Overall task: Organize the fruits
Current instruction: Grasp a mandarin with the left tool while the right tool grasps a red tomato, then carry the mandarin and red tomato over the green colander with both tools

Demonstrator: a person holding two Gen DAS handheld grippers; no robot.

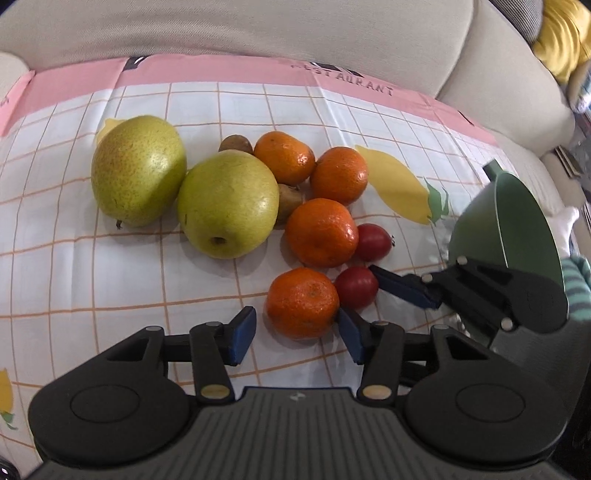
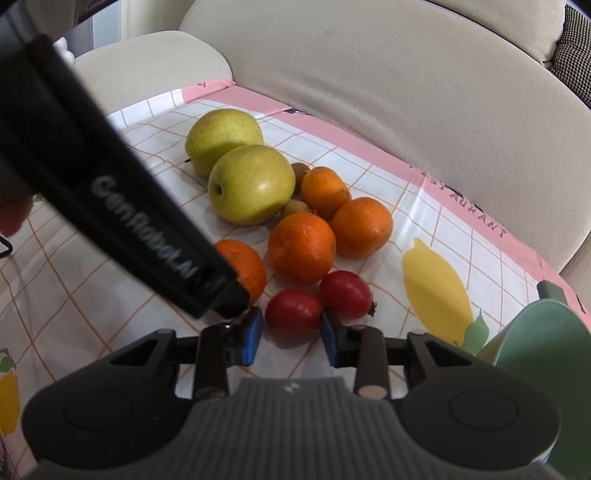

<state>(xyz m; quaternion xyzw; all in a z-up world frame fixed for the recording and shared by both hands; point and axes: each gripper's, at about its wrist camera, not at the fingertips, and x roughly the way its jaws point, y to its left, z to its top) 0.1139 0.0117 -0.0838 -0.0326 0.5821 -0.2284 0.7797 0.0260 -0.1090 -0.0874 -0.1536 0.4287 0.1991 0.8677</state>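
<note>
Two green pears (image 1: 138, 170), several tangerines and two small red fruits lie bunched on a checked cloth (image 1: 110, 277). My left gripper (image 1: 297, 334) straddles the nearest tangerine (image 1: 303, 302). Its right pad touches the peel and its left pad stands a little clear, so it is open. In the right wrist view my right gripper (image 2: 291, 321) is shut on the nearer red fruit (image 2: 293, 312), with a blue pad against each side. The other red fruit (image 2: 345, 295) lies just behind it. The left gripper's black body (image 2: 129, 206) crosses that view and hides part of the nearest tangerine (image 2: 243, 264).
A green bowl (image 1: 506, 221) stands tilted at the right, behind the right gripper; its rim (image 2: 535, 350) also shows. Two small brown fruits (image 1: 288, 199) sit among the tangerines. The cloth lies on a beige sofa seat, with cushions (image 1: 258, 29) rising behind. A striped sleeve (image 1: 576, 288) shows at the right.
</note>
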